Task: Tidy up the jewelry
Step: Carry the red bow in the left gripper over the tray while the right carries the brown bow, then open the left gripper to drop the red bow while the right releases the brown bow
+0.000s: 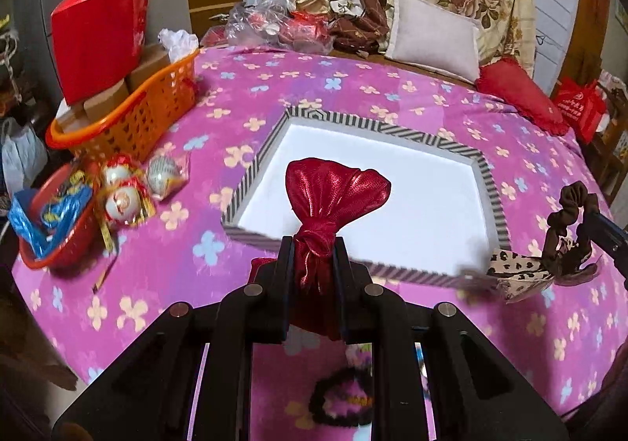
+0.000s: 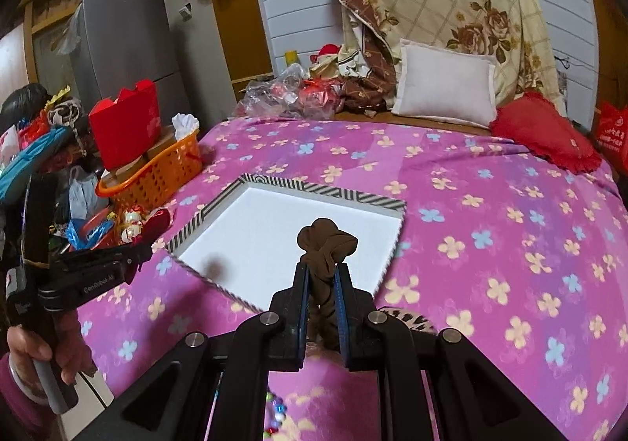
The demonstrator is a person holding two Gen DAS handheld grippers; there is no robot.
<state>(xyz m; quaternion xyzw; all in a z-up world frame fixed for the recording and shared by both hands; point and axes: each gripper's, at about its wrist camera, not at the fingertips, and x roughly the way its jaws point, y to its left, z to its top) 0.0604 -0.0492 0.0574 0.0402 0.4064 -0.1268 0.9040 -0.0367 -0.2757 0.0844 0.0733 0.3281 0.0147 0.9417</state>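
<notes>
My left gripper is shut on a shiny red satin pouch at its knotted neck and holds it above the near edge of the striped tray. My right gripper is shut on a brown scrunchie and holds it above the tray's near right corner. The scrunchie with a leopard-print ribbon also shows at the right of the left wrist view. The tray's white inside holds nothing visible. A black beaded bracelet lies on the bedspread below my left gripper.
An orange basket with a red box stands at the left. A red bowl and round ornaments lie beside it. A white pillow, a red cushion and piled bedding are at the back.
</notes>
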